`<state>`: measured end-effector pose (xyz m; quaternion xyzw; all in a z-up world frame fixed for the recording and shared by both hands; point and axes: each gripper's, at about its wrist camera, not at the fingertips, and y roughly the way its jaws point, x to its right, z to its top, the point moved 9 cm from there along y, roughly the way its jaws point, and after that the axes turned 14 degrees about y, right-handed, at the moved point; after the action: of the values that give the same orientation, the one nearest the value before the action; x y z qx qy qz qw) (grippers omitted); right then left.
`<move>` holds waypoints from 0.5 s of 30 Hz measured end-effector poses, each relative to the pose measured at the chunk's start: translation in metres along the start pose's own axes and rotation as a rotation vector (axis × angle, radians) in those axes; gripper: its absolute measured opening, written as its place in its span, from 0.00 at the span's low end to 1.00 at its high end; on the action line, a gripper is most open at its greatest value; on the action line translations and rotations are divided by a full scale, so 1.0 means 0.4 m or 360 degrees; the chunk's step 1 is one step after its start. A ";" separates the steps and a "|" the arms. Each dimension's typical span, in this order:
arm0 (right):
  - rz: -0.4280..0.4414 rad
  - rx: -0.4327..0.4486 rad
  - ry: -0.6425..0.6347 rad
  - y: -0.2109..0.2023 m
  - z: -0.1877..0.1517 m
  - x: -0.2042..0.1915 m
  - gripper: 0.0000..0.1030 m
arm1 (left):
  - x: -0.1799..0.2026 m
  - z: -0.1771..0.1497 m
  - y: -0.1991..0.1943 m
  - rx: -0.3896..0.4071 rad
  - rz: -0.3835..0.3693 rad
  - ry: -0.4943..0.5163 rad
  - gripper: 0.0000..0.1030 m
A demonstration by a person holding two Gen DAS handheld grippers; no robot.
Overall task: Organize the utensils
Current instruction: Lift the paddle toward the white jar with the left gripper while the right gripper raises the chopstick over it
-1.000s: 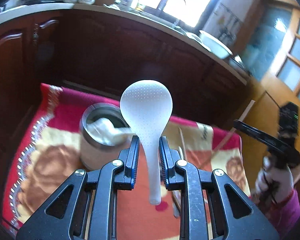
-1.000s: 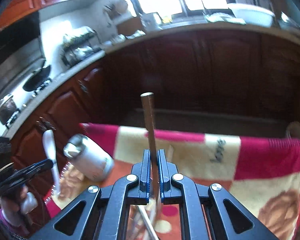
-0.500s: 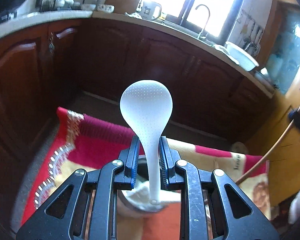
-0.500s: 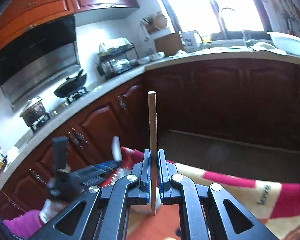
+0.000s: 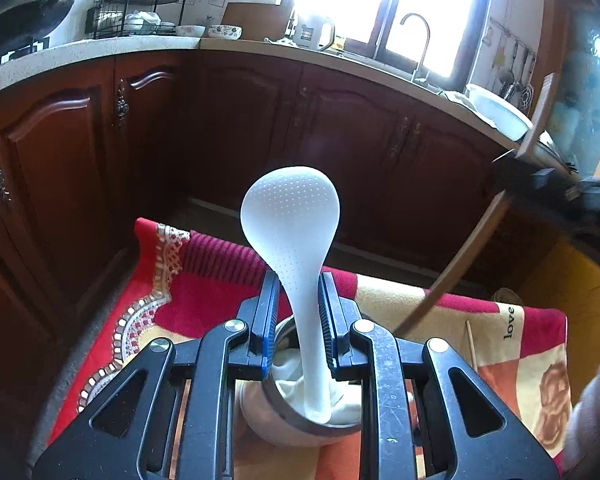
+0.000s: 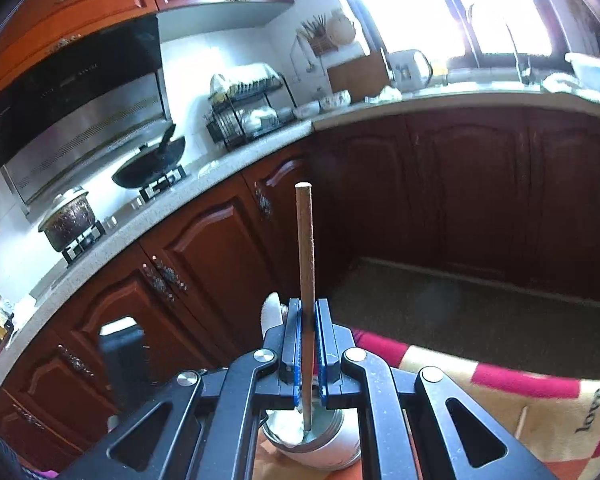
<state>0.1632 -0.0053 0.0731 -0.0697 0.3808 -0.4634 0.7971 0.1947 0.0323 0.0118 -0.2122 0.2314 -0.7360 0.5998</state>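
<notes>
The left gripper (image 5: 298, 322) clamped a white rice paddle (image 5: 292, 232) by its handle, whose tip dipped into the steel cup (image 5: 300, 426) holding crumpled white cloth (image 5: 288, 376). The right gripper (image 6: 309, 344) pinched a wooden chopstick (image 6: 305, 240) upright – its lower end over that same cup (image 6: 320, 440) – on the red blanket (image 5: 204, 280)

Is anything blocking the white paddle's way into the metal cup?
White cloth lines the round steel cup; the white dotted rice paddle's handle tip already sits over it. The brown wooden chopstick slants in from the right.
</notes>
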 end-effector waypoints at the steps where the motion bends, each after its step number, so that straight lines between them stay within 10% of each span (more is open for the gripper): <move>1: -0.0016 -0.0022 -0.0005 0.017 -0.012 0.007 0.05 | 0.002 -0.005 0.001 0.0008 -0.0014 -0.0006 0.18; 15: -0.0147 -0.0302 0.0017 0.159 -0.094 0.088 0.06 | 0.021 -0.039 0.000 -0.0050 -0.0055 -0.0003 0.29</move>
<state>0.1913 0.0114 -0.0019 -0.1599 0.4237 -0.4620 0.7626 0.1838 0.0253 -0.0003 -0.2261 0.2386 -0.7423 0.5838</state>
